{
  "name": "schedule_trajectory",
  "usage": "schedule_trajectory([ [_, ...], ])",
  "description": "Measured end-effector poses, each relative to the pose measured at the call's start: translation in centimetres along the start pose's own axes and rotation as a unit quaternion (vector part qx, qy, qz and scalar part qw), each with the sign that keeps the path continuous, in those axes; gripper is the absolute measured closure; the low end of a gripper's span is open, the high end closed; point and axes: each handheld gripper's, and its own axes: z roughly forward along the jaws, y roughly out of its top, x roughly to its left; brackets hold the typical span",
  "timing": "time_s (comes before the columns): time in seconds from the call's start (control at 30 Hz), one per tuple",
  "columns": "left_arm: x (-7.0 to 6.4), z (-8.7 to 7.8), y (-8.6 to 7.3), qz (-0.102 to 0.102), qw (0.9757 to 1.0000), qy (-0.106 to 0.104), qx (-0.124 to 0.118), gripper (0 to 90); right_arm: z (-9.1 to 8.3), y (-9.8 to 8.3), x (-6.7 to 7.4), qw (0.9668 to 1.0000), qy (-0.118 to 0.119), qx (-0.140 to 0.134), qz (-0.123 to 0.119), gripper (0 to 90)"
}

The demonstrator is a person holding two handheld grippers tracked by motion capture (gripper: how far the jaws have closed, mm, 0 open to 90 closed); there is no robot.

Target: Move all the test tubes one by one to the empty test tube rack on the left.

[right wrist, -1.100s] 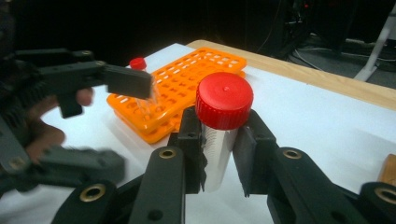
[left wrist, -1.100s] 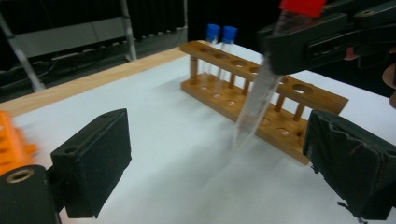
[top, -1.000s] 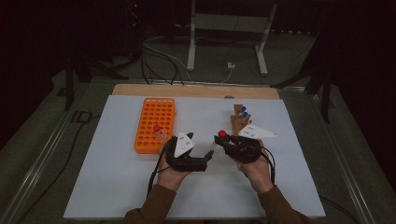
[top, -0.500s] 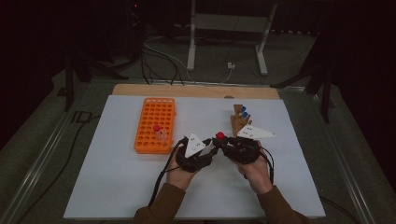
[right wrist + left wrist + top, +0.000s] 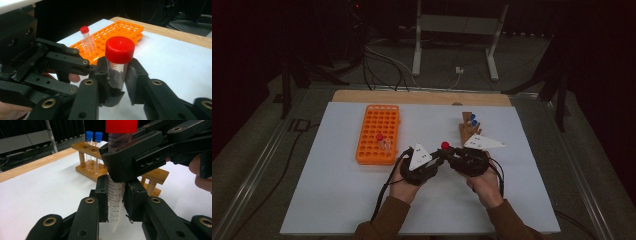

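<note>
- Table (image 5: 337, 210): white top, lit dimly; both hands work at its near middle.
- Orange rack (image 5: 378, 134): lies left of the hands and carries one red-capped tube (image 5: 380, 141) near its near edge; most holes are free.
- Wooden rack (image 5: 469, 128): stands just beyond the right hand, with two blue-capped tubes (image 5: 93, 150) upright in it.
- Left gripper (image 5: 114, 202): jaws have just been closing and now press on the lower, tapered part of the tube (image 5: 114, 205), below the other grip.
- Right gripper (image 5: 117, 77): jaws closed on the same tube just under its red cap (image 5: 119, 49).
- Tube: held upright in the air between the two grippers, clear of the table, between the two racks.
- Judgement: this looks like a hand-over, or a hold for uncapping. One gripper should stay firm until the other has a square grip; the tube should be kept upright, and the taper watched, as it may slip through the pads.
</note>
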Motion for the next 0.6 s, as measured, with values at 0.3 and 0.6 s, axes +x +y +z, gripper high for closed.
schedule_trajectory([
  [0.3,0.9,-0.4,-0.2,-0.012,0.9998,0.015,0.001,75.7,-0.9,0.5,-0.7,0.9998,0.003,-0.019,-0.001,39.0],
  [0.6,2.2,-2.1,-0.6,-0.019,0.9990,0.041,-0.006,75.5,-1.5,0.7,-1.4,0.9992,-0.030,-0.021,-0.017,15.9],
])
